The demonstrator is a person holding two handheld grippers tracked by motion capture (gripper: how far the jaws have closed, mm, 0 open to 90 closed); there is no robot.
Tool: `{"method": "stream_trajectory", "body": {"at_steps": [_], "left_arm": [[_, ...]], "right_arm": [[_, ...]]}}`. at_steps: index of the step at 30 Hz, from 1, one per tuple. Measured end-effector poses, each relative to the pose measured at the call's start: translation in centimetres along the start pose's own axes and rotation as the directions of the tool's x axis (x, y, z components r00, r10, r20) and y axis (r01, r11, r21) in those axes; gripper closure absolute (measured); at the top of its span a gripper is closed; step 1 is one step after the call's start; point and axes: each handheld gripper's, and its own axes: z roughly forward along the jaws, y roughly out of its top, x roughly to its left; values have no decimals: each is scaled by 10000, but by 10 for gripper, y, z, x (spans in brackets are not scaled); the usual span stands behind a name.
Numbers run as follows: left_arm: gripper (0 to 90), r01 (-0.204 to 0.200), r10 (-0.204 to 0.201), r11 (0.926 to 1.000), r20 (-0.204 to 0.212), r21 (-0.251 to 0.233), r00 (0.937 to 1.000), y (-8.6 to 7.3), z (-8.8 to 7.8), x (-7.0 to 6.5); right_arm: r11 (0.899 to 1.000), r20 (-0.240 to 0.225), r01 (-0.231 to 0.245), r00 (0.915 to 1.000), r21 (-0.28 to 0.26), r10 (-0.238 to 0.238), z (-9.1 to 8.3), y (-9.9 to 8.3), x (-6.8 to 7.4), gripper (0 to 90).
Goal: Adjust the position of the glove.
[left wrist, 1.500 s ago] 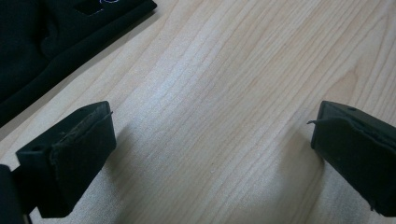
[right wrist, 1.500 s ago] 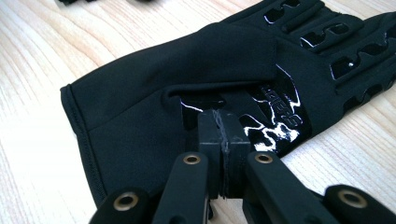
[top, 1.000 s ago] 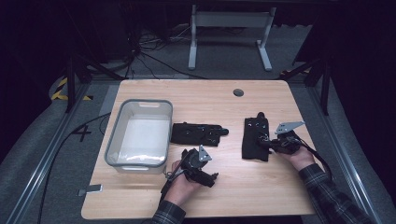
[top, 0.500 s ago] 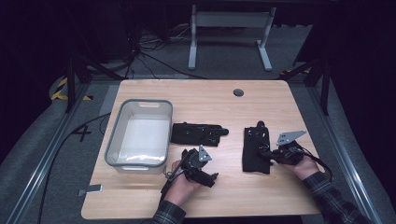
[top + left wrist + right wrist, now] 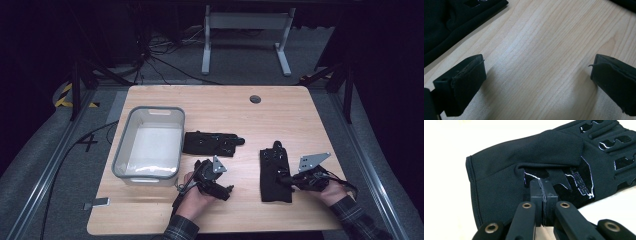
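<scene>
Glove [image 5: 275,175] dragged toward my edge of the counter [image 5: 280,110] since a second ago, right hand-held gripper [image 5: 541,185] pinching a fold of it, left hand-held gripper [image 5: 536,82] spread and idle, so I judge 1 glove gets repositioned before the bin [image 5: 125,145].

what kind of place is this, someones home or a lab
Most likely a lab or recording workspace, not a home: a bare wooden table stands in a dark room, loose cables run over the grey floor, yellow-and-black hazard tape marks it, and metal rails flank the table.
</scene>
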Motion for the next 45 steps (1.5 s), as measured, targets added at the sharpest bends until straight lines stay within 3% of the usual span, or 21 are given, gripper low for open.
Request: {"method": "stream_trajectory", "body": {"at_steps": [10, 15, 18, 23, 25, 26, 30, 31, 33, 34, 35, 36, 37, 38, 45], "left_arm": [[3, 35, -35, 10000, -15, 27, 10000, 0, 0, 0], [3, 42, -42, 10000, -14, 21, 10000, 0, 0, 0], [4, 14, -14, 10000, -16, -10, 10000, 0, 0, 0], [3, 14, -14, 10000, -14, -10, 10000, 0, 0, 0], [4, 13, -13, 10000, -22, -10, 10000, 0, 0, 0], [4, 15, -15, 10000, -32, -11, 10000, 0, 0, 0], [3, 20, -20, 10000, -35, -11, 10000, 0, 0, 0], [3, 19, -20, 10000, -24, -10, 10000, 0, 0, 0], [2, 26, -26, 10000, -10, -5, 10000, 0, 0, 0], [1, 26, -26, 10000, -10, 3, 10000, 0, 0, 0], [1, 28, -28, 10000, -8, 4, 10000, 0, 0, 0], [1, 28, -28, 10000, -8, 4, 10000, 0, 0, 0], [1, 30, -30, 10000, -6, -1, 10000, 0, 0, 0], [1, 28, -28, 10000, -8, 2, 10000, 0, 0, 0], [1, 28, -28, 10000, -8, 2, 10000, 0, 0, 0]], "right_arm": [[9999, -255, 99, 9996, 38, -98, -5, -8, 21, 900], [10000, -382, 28, 9993, -40, -29, -6, -8, 20, 888], [9989, -429, -90, 9991, -462, 70, -12, -6, 17, 867], [9975, 136, -254, 9996, -656, 263, -19, -7, 10, 793], [9968, 405, -351, 9985, -715, 381, -21, -7, 6, 720], [9962, 749, -457, 9959, -746, 513, -23, -8, 3, 640], [9932, 1055, -803, 9904, -848, 891, -25, -12, -7, 573], [9904, 1371, -1067, 9835, -874, 1180, -28, -19, -17, 523], [9887, 1464, -1169, 9807, -934, 1298, -29, -21, -20, 502], [9830, 1766, -1415, 9711, -1169, 1607, -32, -26, -28, 429], [9821, 1922, -1463, 9670, -1190, 1673, -33, -27, -31, 401], [9821, 1922, -1463, 9670, -1190, 1673, -33, -27, -31, 401], [9805, 2360, -1551, 9549, -1209, 1801, -32, -32, -37, 332], [9805, 2360, -1551, 9549, -1209, 1801, -32, -32, -37, 332], [9659, 2796, -2164, 9273, -1419, 2488, -27, -45, -54, 202]]}}
